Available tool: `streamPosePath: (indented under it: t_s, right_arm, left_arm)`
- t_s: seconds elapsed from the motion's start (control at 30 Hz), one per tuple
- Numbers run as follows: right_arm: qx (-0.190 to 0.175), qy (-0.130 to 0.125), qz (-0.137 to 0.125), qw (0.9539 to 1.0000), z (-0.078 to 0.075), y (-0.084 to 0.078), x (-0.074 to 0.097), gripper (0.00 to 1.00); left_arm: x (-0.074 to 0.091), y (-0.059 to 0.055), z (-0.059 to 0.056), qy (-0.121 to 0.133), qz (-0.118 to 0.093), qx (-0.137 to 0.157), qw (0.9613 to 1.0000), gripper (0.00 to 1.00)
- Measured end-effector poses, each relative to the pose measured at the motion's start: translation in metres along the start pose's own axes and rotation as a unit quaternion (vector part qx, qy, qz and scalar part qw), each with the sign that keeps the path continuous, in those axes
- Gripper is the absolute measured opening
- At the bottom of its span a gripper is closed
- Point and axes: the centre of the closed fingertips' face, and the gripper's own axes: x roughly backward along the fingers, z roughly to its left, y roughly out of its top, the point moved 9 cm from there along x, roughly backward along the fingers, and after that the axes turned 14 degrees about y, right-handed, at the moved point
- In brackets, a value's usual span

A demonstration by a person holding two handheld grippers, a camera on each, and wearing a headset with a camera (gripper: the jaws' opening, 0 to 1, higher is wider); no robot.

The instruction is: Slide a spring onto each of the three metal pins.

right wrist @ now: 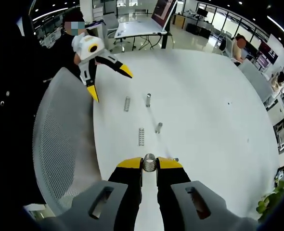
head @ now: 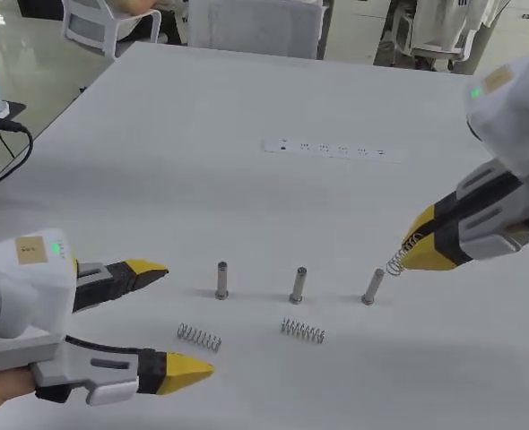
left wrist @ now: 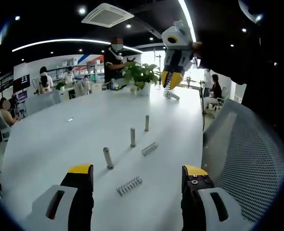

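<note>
Three short metal pins stand upright in a row on the white table: left pin (head: 221, 280), middle pin (head: 298, 285), right pin (head: 372, 287). Two springs lie flat in front of them, one (head: 199, 338) below the left pin and one (head: 302, 331) below the middle pin. My right gripper (head: 419, 246) is shut on a third spring (head: 403, 254), held just above and right of the right pin; the spring (right wrist: 149, 162) sticks out between its yellow tips. My left gripper (head: 179, 318) hangs open at the lower left, beside the nearest spring (left wrist: 129, 185).
A white power strip (head: 332, 149) lies farther back on the table. A cable and dark device (head: 0, 134) sit at the left edge. Mesh chairs (head: 255, 25) stand behind the far edge. People sit and stand in the background.
</note>
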Motion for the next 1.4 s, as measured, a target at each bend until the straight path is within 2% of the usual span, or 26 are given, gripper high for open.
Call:
streamPosePath:
  t_s: [0.17, 0.3, 0.47, 0.57, 0.67, 0.93, 1.4]
  right_arm:
    - [-0.013, -0.015, 0.005, 0.9998, -0.011, -0.006, 0.006, 0.09]
    - [-0.023, -0.018, 0.014, 0.9995, -0.021, -0.010, 0.005, 0.09]
    - [-0.031, -0.023, 0.024, 0.9989, -0.036, -0.012, -0.002, 0.09]
    - [-0.038, -0.015, 0.027, 0.9988, -0.042, -0.012, -0.009, 0.09]
    - [-0.037, -0.014, 0.044, 0.9982, -0.047, -0.013, -0.017, 0.09]
    - [-0.030, -0.013, 0.074, 0.9967, -0.059, -0.014, -0.032, 0.09]
    - [-0.029, -0.001, 0.075, 0.9968, -0.066, -0.011, -0.038, 0.09]
  left_arm:
    - [-0.002, -0.004, 0.008, 0.019, -0.001, 0.004, 0.9998, 0.76]
    - [-0.004, -0.005, 0.011, 0.025, -0.002, 0.004, 0.9997, 0.78]
    - [-0.007, -0.005, 0.011, 0.027, 0.000, 0.000, 0.9996, 0.81]
    - [-0.009, -0.005, 0.009, 0.026, 0.002, -0.006, 0.9997, 0.83]
    - [-0.009, -0.006, 0.008, 0.025, 0.004, -0.009, 0.9996, 0.85]
    - [-0.011, -0.008, 0.009, 0.027, 0.004, -0.009, 0.9996, 0.88]
    - [-0.015, -0.008, 0.013, 0.028, 0.010, -0.011, 0.9995, 0.90]
